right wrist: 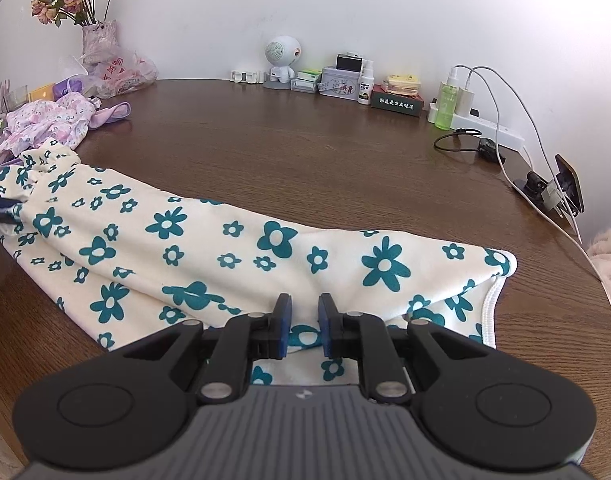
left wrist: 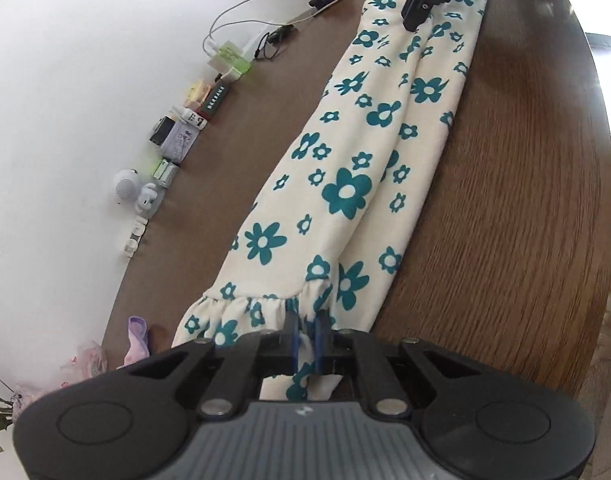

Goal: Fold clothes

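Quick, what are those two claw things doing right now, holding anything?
Left gripper: shut on the flowered garment at its ruffled end.
Right gripper: open, a gap between its fingers, above the garment's other end, holding nothing.

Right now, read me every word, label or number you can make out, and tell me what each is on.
"DAS": white letters on the right gripper.
Dark box by the wall: pale characters, too small to read.
Plastic bag: red print, crumpled, unreadable.
Spray bottle and tin: labels too small.
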The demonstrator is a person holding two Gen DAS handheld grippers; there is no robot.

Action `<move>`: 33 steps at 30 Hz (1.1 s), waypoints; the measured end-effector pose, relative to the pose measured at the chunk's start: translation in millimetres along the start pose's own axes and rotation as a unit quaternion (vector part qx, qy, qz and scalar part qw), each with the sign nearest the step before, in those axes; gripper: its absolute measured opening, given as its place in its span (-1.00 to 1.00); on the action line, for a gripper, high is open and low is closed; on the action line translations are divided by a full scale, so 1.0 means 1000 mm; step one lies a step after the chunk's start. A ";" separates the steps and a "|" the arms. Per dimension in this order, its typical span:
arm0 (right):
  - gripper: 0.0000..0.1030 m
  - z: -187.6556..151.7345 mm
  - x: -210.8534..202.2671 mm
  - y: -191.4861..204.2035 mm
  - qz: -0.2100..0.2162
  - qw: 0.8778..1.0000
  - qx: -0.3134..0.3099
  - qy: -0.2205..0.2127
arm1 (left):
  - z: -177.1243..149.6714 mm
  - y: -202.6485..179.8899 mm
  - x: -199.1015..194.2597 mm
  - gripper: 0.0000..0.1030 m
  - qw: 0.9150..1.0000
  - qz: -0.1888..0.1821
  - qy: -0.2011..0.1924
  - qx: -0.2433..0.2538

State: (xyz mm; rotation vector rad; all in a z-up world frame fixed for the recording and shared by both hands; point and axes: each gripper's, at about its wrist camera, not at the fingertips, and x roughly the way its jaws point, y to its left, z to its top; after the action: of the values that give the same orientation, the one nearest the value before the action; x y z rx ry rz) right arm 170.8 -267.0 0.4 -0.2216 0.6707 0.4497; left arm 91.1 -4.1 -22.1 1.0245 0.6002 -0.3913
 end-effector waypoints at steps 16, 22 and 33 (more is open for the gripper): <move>-0.71 -0.001 -0.001 0.000 0.002 1.000 0.000 -0.003 | -0.051 0.100 -0.043 -0.24 0.940 -0.038 -0.050 -0.336; -0.71 -0.001 -0.001 0.002 -0.004 1.000 -0.002 -0.003 | -0.018 0.103 -0.006 -0.23 0.916 -0.084 -0.081 -0.383; -0.71 -0.002 -0.001 -0.008 0.022 1.000 0.011 -0.002 | -0.058 0.104 0.027 -0.17 0.884 -0.109 -0.032 -0.454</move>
State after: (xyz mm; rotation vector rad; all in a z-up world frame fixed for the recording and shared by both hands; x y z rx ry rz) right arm 173.1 -275.3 0.1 -0.1855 0.6768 0.4841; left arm 155.3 95.4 8.9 0.0400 0.7352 -0.2842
